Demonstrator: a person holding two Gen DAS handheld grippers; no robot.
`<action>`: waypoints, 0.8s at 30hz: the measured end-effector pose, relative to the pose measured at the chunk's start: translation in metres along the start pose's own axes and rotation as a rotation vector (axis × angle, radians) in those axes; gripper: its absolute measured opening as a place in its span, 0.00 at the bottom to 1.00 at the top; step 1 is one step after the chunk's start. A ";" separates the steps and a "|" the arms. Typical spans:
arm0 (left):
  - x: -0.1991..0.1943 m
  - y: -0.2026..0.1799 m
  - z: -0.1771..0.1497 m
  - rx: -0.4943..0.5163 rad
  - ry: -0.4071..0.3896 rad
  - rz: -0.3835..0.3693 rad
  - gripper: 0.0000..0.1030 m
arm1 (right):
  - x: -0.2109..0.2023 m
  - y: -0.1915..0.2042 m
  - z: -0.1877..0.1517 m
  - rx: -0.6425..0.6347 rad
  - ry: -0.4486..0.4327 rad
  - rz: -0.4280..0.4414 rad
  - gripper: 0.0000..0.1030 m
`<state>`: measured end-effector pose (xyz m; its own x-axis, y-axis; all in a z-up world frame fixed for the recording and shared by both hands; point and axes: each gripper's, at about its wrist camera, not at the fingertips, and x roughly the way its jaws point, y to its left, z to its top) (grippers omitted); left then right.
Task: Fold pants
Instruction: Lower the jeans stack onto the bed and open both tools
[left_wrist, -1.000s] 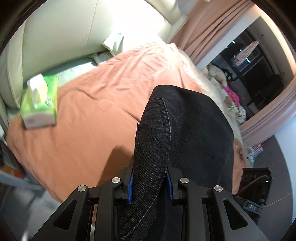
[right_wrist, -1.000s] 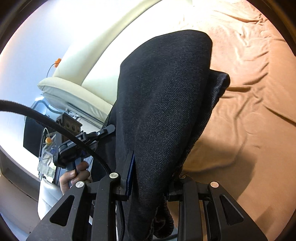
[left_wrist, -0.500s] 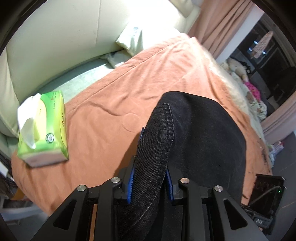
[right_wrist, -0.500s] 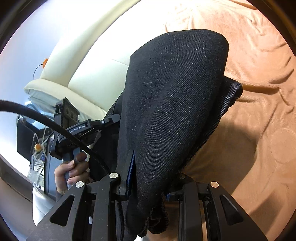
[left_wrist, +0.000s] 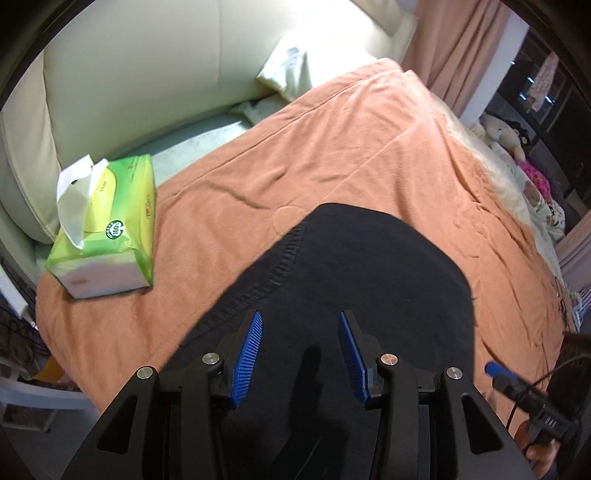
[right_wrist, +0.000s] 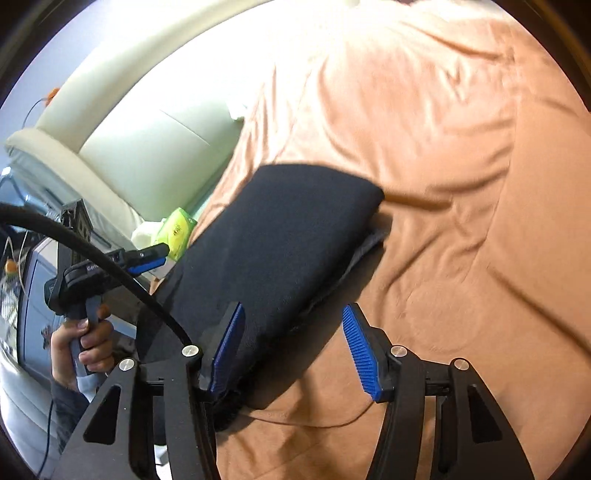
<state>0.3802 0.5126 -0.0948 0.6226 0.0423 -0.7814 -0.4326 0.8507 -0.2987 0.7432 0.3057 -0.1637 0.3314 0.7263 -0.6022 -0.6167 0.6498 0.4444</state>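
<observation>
Left wrist view: a bed (left_wrist: 332, 155) covered in an orange sheet fills most of the picture, with a cream padded headboard (left_wrist: 140, 74) at the far left. On the near part of the bed lie the black pants (left_wrist: 369, 280), folded into a thick rounded bundle with a stitched seam running along the left edge. The left gripper (left_wrist: 301, 350) hangs just above the near end of the pants. Its jaws are opening, blue pads spread apart, with the dark cloth showing below the gap and neither pad pressing on it. A green tissue pack (left_wrist: 107, 232) sits on the bed to the left of the pants, well apart from them, a white tissue poking out of its top. At the far right, past the bed, soft toys (left_wrist: 502, 133) lie in a blurred heap.

In the right wrist view, the right gripper (right_wrist: 291, 343) also has its jaws opening. Its left pad touches the edge of the pants, and the right pad stands clear over the bare sheet. A hand (right_wrist: 81, 343) at the left grips the handle of the other gripper.
</observation>
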 end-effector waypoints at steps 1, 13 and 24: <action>0.000 -0.004 -0.002 0.001 -0.007 0.003 0.44 | -0.005 0.003 0.003 -0.023 -0.009 0.002 0.53; -0.021 -0.048 -0.047 -0.068 -0.073 -0.021 0.44 | 0.013 0.026 0.032 -0.237 0.013 0.014 0.42; 0.016 -0.068 -0.076 -0.071 0.020 -0.014 0.33 | 0.074 0.013 0.039 -0.286 0.176 -0.034 0.35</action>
<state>0.3697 0.4152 -0.1285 0.6162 0.0198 -0.7874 -0.4696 0.8118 -0.3471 0.7874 0.3769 -0.1770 0.2418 0.6393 -0.7299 -0.7911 0.5654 0.2332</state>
